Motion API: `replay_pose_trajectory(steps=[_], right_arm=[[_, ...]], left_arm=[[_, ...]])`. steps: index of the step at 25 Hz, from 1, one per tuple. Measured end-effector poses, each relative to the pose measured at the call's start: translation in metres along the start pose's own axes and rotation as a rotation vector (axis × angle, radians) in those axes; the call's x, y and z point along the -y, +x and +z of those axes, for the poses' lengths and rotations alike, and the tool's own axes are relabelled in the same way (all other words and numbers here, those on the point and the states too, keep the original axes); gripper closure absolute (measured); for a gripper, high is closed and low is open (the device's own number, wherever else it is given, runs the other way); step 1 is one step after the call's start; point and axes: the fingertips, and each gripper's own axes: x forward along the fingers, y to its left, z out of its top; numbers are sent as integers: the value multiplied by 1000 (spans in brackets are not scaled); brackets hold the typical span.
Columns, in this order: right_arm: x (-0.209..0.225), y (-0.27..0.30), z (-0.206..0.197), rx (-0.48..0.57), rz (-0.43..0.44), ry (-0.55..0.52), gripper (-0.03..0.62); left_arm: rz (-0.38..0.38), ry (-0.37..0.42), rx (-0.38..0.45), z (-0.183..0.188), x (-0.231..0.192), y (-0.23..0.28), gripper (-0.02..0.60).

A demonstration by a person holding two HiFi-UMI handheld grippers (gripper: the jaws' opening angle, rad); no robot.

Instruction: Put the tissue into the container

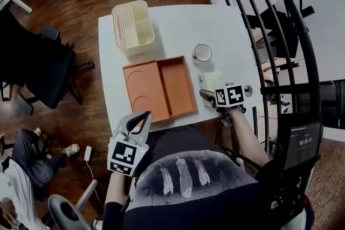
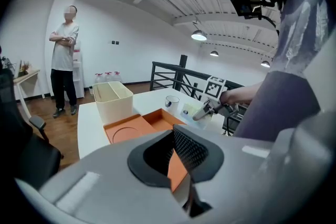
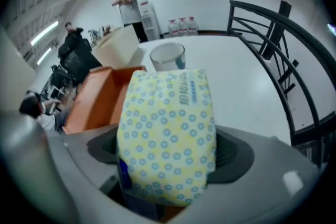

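A tissue pack (image 3: 168, 134), yellow with blue ring dots, fills the space between my right gripper's (image 3: 169, 157) jaws, and both pads press on its sides. In the head view that right gripper (image 1: 209, 89) holds the tissue pack (image 1: 212, 80) over the white table's (image 1: 178, 21) right side, beside the orange tray (image 1: 159, 89). The cream container (image 1: 133, 27), split into two compartments, stands at the table's far left. My left gripper (image 1: 141, 118) hangs shut with nothing in it, off the table's near edge.
A glass cup (image 1: 202, 53) stands just beyond the tissue pack. A black stair railing (image 1: 269, 19) curves along the table's right side. An office chair (image 1: 43, 70) is on the left. A person (image 2: 64, 60) stands by the far wall.
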Motion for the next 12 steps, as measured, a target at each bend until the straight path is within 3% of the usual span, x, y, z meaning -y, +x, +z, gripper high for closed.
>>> replay_pose_trajectory(steps=[4, 6, 12], right_arm=[[-68, -50, 40, 139, 177, 42, 114], [-98, -55, 55, 166, 219, 36, 114], [-129, -4, 48, 48, 137, -12, 114]], left_arm=[[-7, -5, 2, -7, -11, -5, 568], [-21, -1, 3, -9, -13, -8, 568], [-50, 10, 19, -14, -23, -20, 568]])
